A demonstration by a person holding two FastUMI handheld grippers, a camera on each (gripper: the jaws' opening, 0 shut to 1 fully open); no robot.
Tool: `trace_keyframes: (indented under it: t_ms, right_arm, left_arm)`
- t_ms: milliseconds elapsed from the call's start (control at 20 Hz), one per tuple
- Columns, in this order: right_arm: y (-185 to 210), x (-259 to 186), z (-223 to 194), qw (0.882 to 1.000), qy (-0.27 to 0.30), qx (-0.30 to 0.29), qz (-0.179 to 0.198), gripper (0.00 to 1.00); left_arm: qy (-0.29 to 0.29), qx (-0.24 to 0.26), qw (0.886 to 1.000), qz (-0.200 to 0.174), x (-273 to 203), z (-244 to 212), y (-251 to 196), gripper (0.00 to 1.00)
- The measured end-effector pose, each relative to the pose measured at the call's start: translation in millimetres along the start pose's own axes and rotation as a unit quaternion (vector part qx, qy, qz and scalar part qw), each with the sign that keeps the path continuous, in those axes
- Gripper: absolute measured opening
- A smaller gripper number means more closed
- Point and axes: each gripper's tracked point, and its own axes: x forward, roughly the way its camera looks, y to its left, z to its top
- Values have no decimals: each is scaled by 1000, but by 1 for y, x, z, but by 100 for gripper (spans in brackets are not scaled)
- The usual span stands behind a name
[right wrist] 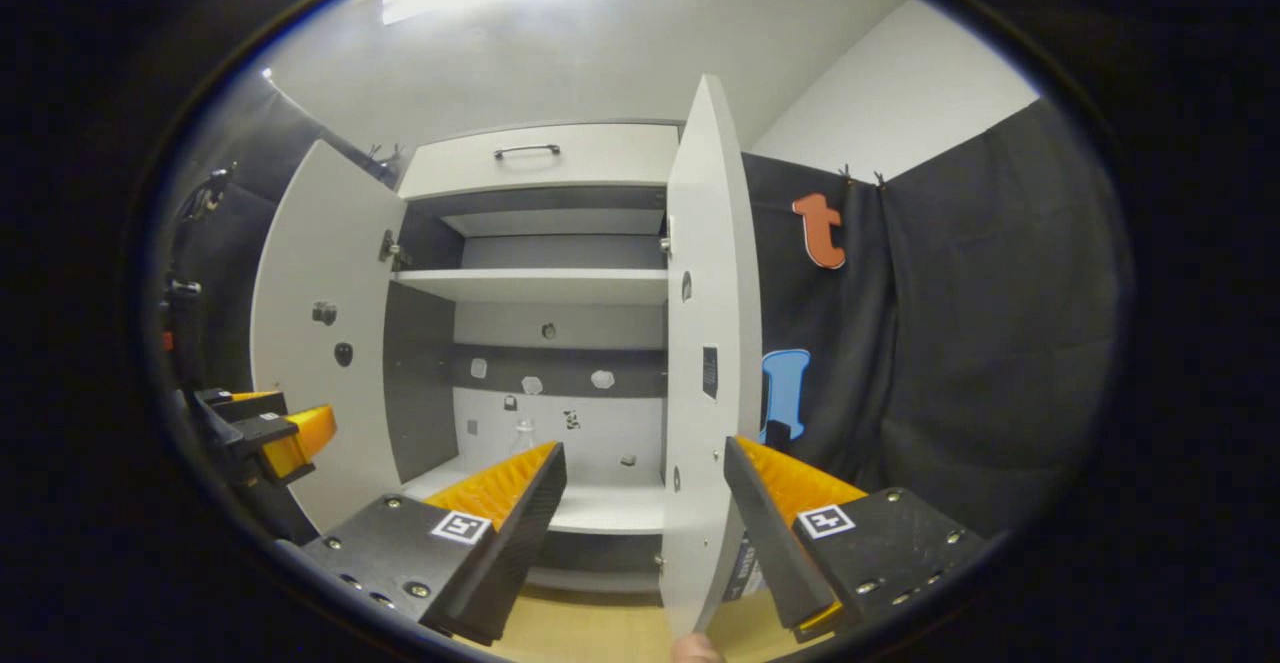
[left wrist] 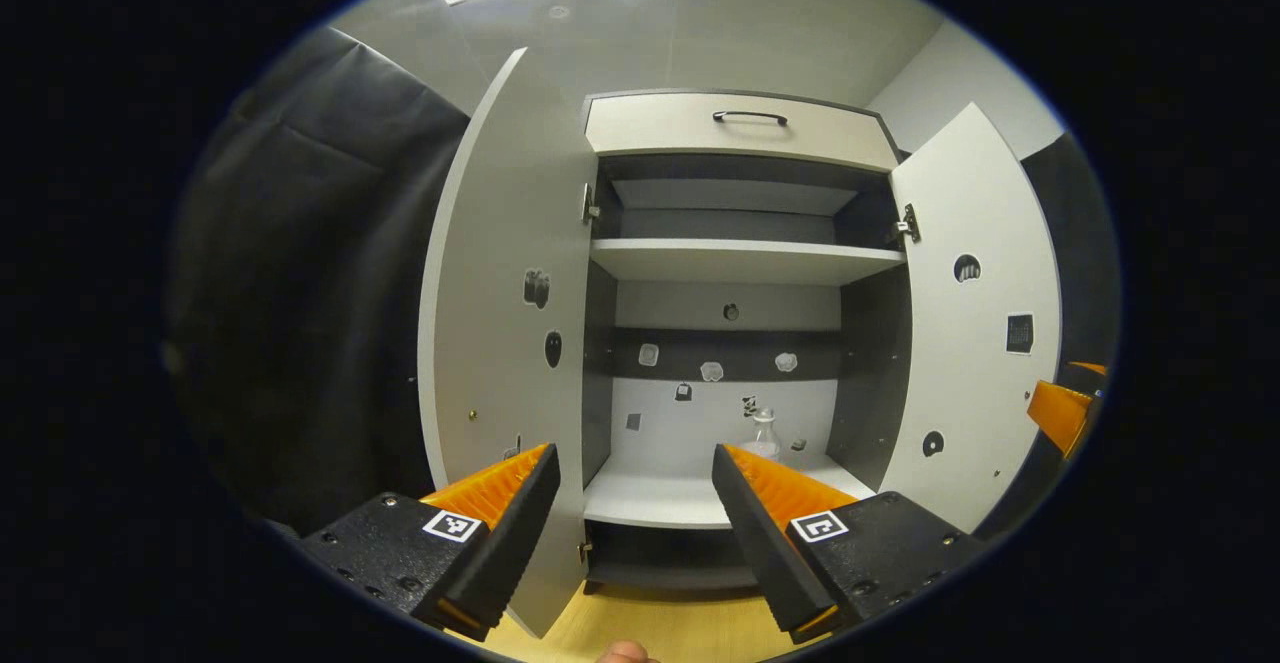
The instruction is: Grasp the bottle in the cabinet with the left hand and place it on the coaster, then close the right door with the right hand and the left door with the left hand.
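Booth: black cloth walls, pale ceiling with a bright light panel, light wood floor strip [left wrist: 640, 623] under the cabinet.
Bottle: small clear glass bottle with a narrow neck [left wrist: 765, 436], upright on the lower white shelf [left wrist: 650, 498], toward the right rear of that compartment; seen in the right gripper view too [right wrist: 522, 434], small and faint.
Coaster: cannot say where.
Cabinet: tall grey-and-white panel cabinet [left wrist: 740, 193], smooth matte boards, dark inner walls, white shelves, drawer front on top with a dark bar handle [left wrist: 750, 116].
Left door: flat white panel [left wrist: 500, 293], swung wide open.
Right door: flat white panel [left wrist: 975, 323], open too; edge-on between the fingers in the right gripper view [right wrist: 705, 343].
Left gripper: [left wrist: 634, 503] jaws spread wide, nothing between them, aimed at the lower shelf, well short of the bottle; ribbed finger pads, flat plates with square printed markers.
Right gripper: [right wrist: 645, 503] jaws parted, straddling the right door's edge; contact cannot be told.
Progress: at the start, judging by the layout; bottle not yet grasped, placing and both door closings left.
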Motion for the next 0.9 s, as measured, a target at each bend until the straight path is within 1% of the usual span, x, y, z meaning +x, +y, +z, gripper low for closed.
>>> trace_keyframes:
  t_ms: [300,700,900]
  right_arm:
    - [-3,-3,-1,1000,-1,1,-7,95]
    - [-5,-5,-2,1000,-8,-10,-8,96]
    - [-8,-6,-1,1000,-13,-13,-16,95]
  left_arm:
    - [10,5,1000,2,2,-5,-1,97]
    - [20,15,1000,0,20,-13,-15,97]
    - [33,7,999,-20,42,-24,-32,97]
